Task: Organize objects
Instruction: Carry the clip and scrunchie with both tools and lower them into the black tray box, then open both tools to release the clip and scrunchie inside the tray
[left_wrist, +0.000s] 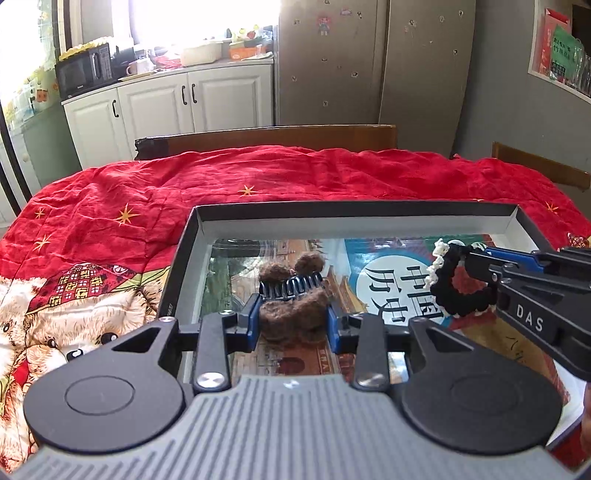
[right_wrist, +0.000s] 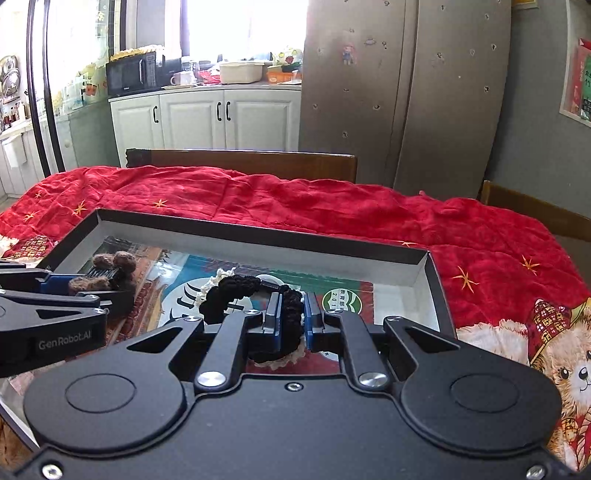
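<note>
My left gripper (left_wrist: 291, 325) is shut on a fuzzy brown bear-shaped hair claw clip (left_wrist: 291, 314) with black teeth, held over the left part of a shallow black box (left_wrist: 332, 210). The clip also shows in the right wrist view (right_wrist: 110, 267). My right gripper (right_wrist: 291, 321) is shut on a black scrunchie with cream lace trim (right_wrist: 236, 291), held over the middle of the box (right_wrist: 258, 230). In the left wrist view the scrunchie (left_wrist: 448, 288) hangs from the right gripper's fingers (left_wrist: 480, 264) at the right. The box bottom shows a printed picture with Chinese characters.
The box lies on a red cloth (left_wrist: 221, 177) with gold stars and a teddy-bear print (right_wrist: 569, 354). Wooden chair backs (left_wrist: 280, 138) stand behind the table. White cabinets (left_wrist: 177, 103), a microwave (left_wrist: 85, 70) and a steel fridge (left_wrist: 369, 62) lie beyond.
</note>
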